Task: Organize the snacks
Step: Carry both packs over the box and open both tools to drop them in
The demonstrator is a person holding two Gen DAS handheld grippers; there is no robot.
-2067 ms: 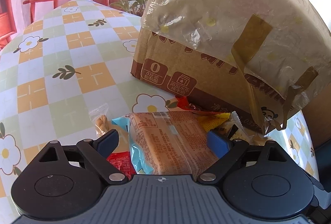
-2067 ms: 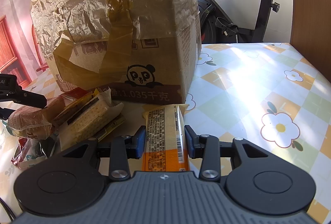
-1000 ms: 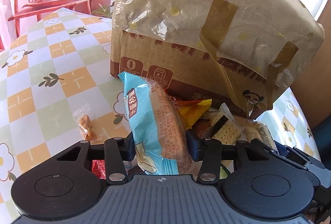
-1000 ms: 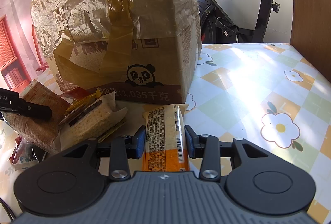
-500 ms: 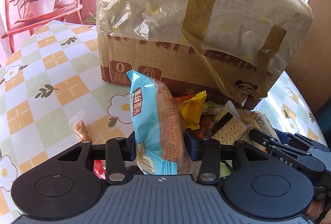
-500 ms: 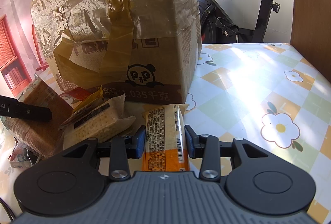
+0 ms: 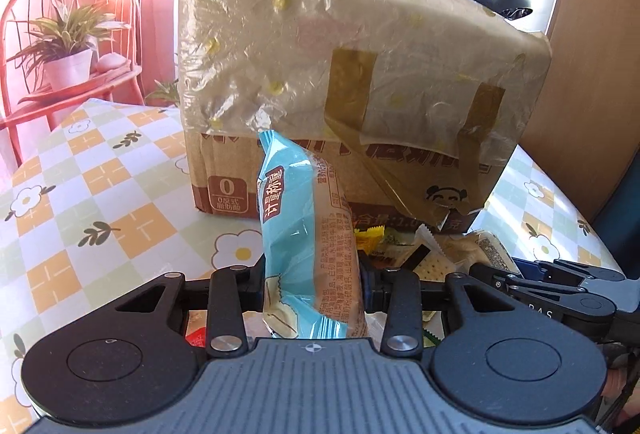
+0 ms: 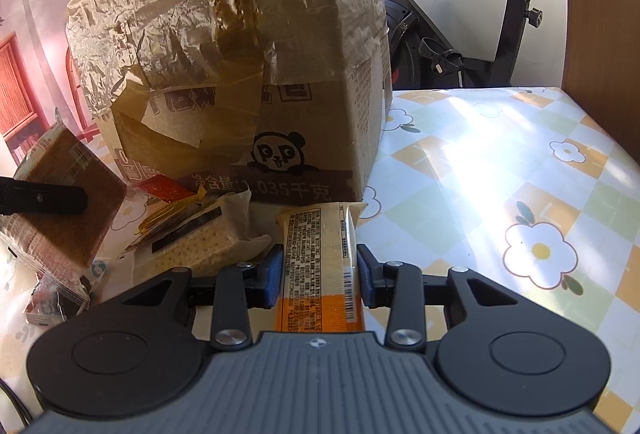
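While angled down | left tongs point(image 7: 312, 284) closing on blue bread packet point(image 7: 304, 234) | right tongs point(image 8: 320, 276) clamp orange packet point(image 8: 318, 266)

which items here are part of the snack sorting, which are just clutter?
In the job:
- blue bread packet, left gripper closing on it
- orange-ended packet, in right gripper
- cracker pack
- cardboard box

Lying about:
- potted plant
- exercise bike

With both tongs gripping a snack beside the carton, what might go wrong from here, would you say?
1. The left tongs are closing on the soft blue bread packet; it might get crushed.
2. That packet stands tall before the plastic-wrapped carton and may snag it.
3. The right tongs hold the orange packet beside the cracker pack, which may get dragged.
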